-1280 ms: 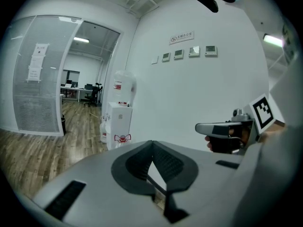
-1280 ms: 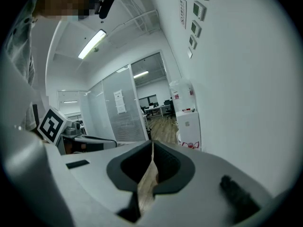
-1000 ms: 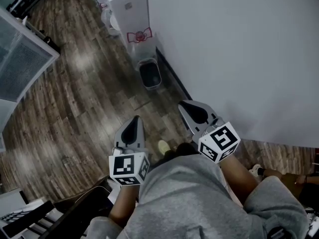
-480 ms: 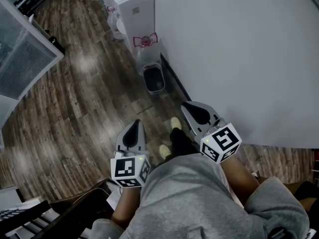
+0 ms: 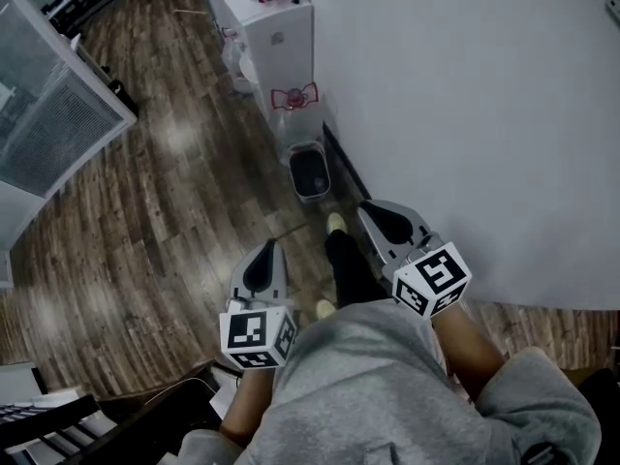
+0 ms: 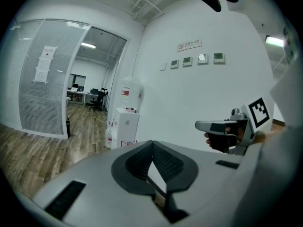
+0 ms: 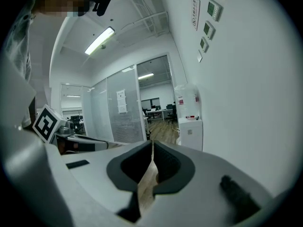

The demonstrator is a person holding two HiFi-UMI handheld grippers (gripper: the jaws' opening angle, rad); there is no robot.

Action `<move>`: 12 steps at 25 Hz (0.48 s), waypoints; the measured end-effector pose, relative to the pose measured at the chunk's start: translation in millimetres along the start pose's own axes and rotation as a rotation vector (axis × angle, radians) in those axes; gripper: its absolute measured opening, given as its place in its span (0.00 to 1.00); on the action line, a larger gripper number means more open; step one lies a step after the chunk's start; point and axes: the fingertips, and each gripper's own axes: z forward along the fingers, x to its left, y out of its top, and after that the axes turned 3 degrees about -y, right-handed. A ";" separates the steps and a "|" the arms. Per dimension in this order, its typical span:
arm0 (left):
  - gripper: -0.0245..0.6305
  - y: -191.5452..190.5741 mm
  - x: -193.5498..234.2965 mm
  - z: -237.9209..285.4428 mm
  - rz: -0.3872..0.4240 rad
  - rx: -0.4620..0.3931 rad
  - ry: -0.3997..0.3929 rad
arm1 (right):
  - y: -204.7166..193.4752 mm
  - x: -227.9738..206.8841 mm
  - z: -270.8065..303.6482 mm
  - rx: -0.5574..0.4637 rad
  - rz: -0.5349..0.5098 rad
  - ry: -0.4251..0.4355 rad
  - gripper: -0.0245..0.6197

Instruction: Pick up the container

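Corridor: I read this as the approach step. Nothing is held and the target stands well ahead of both tools.
Wall (image 5: 465,114): plain white, smooth and matte, along the right side.
Floor (image 5: 165,211): wood-look planks in mixed brown, semi-gloss with soft glare patches.
Partition (image 5: 48,134): glass with fine horizontal lines, framed, on the left.
Dispenser (image 5: 281,42): tall white box against the wall, hard smooth panels, small red items on top.
Sweatshirt (image 5: 378,386): grey, soft knit, fills the lower frame.
Bin (image 5: 310,172): my best guess for the container. It is a small rounded rectangle with an open top, a grey rim and a dark inside. It sits on the floor against the wall, just this side of the dispenser. It looks like light plastic, but I can't tell what is in it.
Left gripper (image 6: 152,145): grey shell, dark ribbed pads, jaws closed tip to tip and empty.
Right gripper (image 7: 151,144): same build, jaws together with only a thin slit between them, holding nothing.
Shoe (image 5: 336,223): pale, planted forward between the bin and the grippers.
Next move: close the gap, drop low and open one set of jaws. The thin rim looks like the likeliest place to pinch, since the bin's body seems too wide for one jaw span.
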 end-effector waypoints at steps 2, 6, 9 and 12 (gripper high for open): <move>0.06 5.5 3.0 13.8 0.006 -0.001 0.000 | 1.6 -10.9 10.5 0.000 -0.004 0.000 0.09; 0.06 15.6 10.0 47.5 0.013 0.010 -0.002 | 2.7 -39.8 33.5 0.007 -0.003 -0.009 0.09; 0.06 25.9 14.9 78.5 0.017 0.019 -0.009 | 7.6 -66.9 55.5 0.010 0.007 -0.016 0.09; 0.06 35.1 19.2 115.3 0.020 0.034 -0.016 | 10.3 -96.0 80.0 0.016 0.005 -0.019 0.09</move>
